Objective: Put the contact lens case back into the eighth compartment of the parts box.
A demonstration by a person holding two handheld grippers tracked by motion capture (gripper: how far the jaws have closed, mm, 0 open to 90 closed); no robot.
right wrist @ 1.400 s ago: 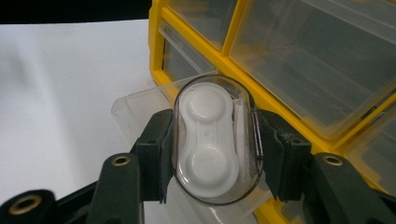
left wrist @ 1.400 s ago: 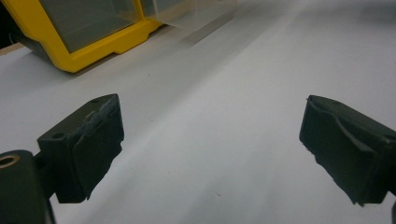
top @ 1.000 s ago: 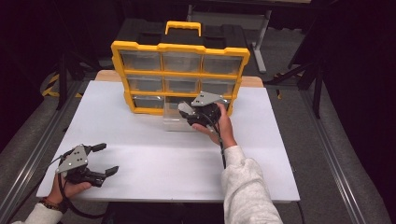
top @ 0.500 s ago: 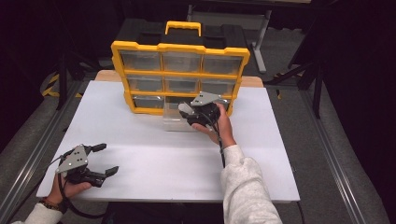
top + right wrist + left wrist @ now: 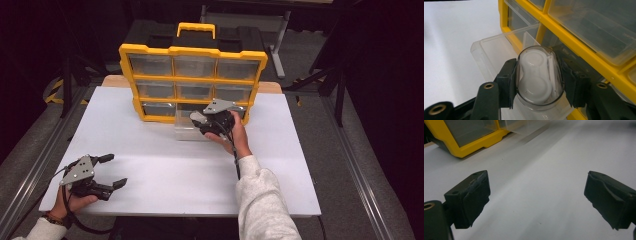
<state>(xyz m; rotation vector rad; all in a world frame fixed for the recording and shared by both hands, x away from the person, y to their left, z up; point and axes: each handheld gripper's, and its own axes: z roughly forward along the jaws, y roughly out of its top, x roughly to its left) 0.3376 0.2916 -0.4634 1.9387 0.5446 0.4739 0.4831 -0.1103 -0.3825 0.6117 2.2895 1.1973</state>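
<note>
In the high view, a yellow organizer case [image 5: 192, 75] with clear drawers stands upright at the far side of the white table [image 5: 165, 165]. One clear drawer [image 5: 186, 129] is pulled out from its bottom row onto the table. The right gripper [image 5: 199, 120] is over this drawer, just in front of the case. The left gripper [image 5: 112, 171] is near the front left corner of the table, well apart from the case, with its jaws spread wide and nothing between them. The middle and the front right part of the table are free.

In the left gripper view, the two fingertips [image 5: 469, 197] stand far apart above bare table surface. The lower corner of the organizer case [image 5: 471, 137] is at the upper left.

In the right gripper view, the jaws are closed on a clear plastic capsule [image 5: 539, 77] that has a white contact lens case inside. The capsule is above the open drawer [image 5: 496, 52], close to the yellow frame [image 5: 574, 42].
</note>
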